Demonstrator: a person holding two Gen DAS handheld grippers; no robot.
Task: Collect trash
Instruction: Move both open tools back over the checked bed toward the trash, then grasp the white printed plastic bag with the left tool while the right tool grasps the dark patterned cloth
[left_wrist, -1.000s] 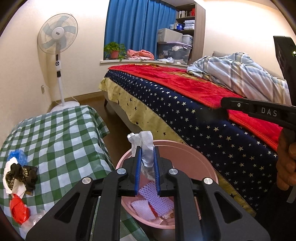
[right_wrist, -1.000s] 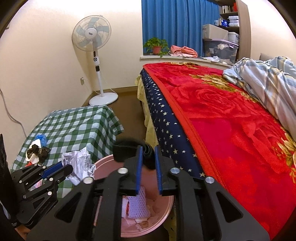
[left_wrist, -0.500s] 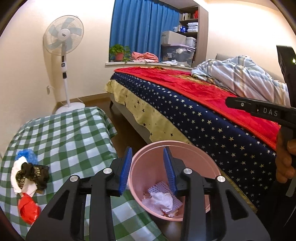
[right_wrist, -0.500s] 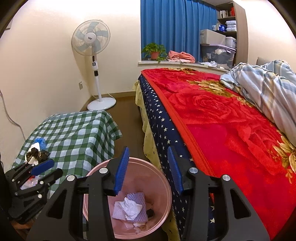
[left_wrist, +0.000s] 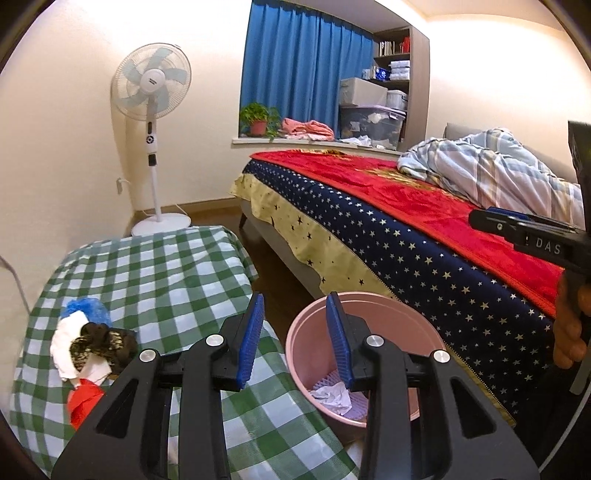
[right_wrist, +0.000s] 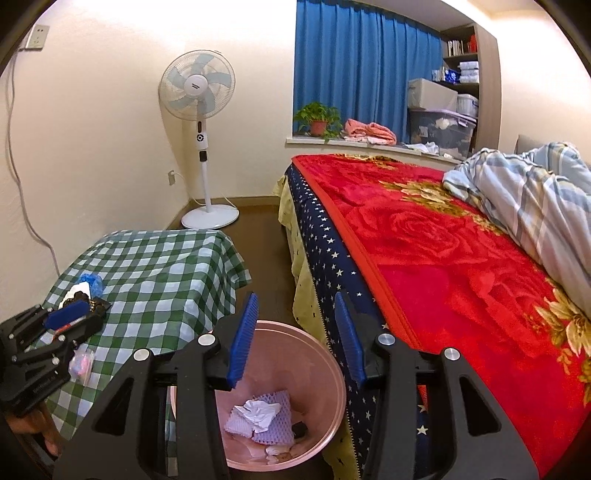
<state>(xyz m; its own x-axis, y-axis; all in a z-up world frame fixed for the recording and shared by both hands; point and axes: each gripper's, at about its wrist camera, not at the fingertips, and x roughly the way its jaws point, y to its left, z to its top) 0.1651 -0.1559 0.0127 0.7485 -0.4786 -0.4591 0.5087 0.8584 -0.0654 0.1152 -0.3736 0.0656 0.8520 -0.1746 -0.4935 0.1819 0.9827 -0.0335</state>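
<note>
A pink bin (left_wrist: 373, 306) stands on the floor between the checked table and the bed; it also shows in the right wrist view (right_wrist: 314, 354). In it lie crumpled white paper (right_wrist: 258, 410) and purple foam netting (right_wrist: 273, 432). My left gripper (left_wrist: 293, 339) is open and empty over the table's edge beside the bin. My right gripper (right_wrist: 295, 336) is open and empty above the bin. On the table lies a heap of trash: a blue ball (left_wrist: 86, 308), white paper with a dark wrapper (left_wrist: 99, 343) and a red scrap (left_wrist: 83, 404).
The green checked table (left_wrist: 159, 266) is at the left. The bed with a red blanket (right_wrist: 443, 251) fills the right. A standing fan (left_wrist: 151, 88) is by the far wall. A small pink and white packet (right_wrist: 82, 363) lies on the table near the left gripper.
Both grippers opened and let their trash fall into the bin: the left dropped crumpled white paper, the right a dark piece. Both have since drawn back and up.
</note>
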